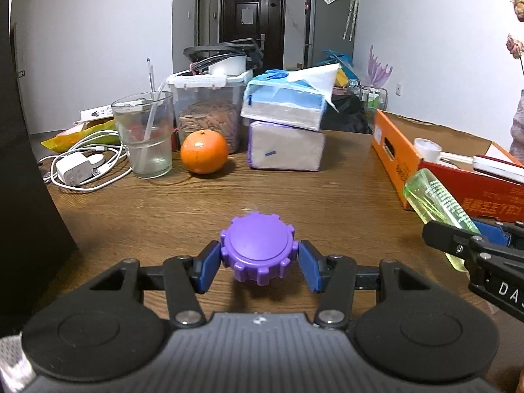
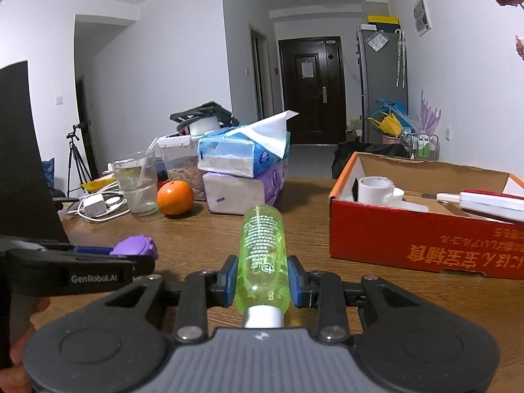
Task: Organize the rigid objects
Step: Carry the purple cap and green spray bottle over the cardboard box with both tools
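Left hand-held gripper (image 1: 258,263) clamps a purple notched plastic cap (image 1: 258,248) above the brown wooden table (image 1: 344,196). Right hand-held gripper (image 2: 262,278) grips a translucent green plastic bottle (image 2: 262,255); red-orange cardboard box (image 2: 409,245) at 2 o'clock.

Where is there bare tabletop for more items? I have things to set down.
The wooden table is bare from the orange and tissue packs forward to the purple cap, and across to the orange cardboard box. The far left is crowded: glass, charger cables, nut container.
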`<state>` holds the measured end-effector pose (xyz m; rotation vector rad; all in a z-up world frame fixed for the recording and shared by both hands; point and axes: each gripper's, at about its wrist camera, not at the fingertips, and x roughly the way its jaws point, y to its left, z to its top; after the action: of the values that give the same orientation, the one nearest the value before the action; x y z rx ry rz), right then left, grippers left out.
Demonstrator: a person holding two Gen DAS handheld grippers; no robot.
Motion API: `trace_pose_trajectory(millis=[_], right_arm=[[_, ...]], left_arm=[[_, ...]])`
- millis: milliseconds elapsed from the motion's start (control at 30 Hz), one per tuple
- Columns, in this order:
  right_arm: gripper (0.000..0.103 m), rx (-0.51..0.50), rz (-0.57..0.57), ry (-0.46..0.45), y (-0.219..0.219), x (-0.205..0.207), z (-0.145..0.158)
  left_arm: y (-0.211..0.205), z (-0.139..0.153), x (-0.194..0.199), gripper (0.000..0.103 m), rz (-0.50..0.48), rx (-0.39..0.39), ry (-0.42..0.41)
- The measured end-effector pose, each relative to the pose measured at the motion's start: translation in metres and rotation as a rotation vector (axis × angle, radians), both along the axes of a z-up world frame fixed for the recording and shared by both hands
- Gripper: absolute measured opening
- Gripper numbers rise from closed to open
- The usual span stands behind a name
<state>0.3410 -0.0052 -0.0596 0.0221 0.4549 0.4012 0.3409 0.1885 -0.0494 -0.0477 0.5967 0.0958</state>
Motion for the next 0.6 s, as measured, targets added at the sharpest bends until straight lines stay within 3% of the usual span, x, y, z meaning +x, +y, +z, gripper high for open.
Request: trace_pose_trajectory(millis=[600], right_arm=[[0.030, 0.048, -0.036, -0.038, -0.060, -0.024, 0.013]], left_arm=[[-0.053, 0.011, -0.026, 0.053, 0.017, -0.022, -0.049]])
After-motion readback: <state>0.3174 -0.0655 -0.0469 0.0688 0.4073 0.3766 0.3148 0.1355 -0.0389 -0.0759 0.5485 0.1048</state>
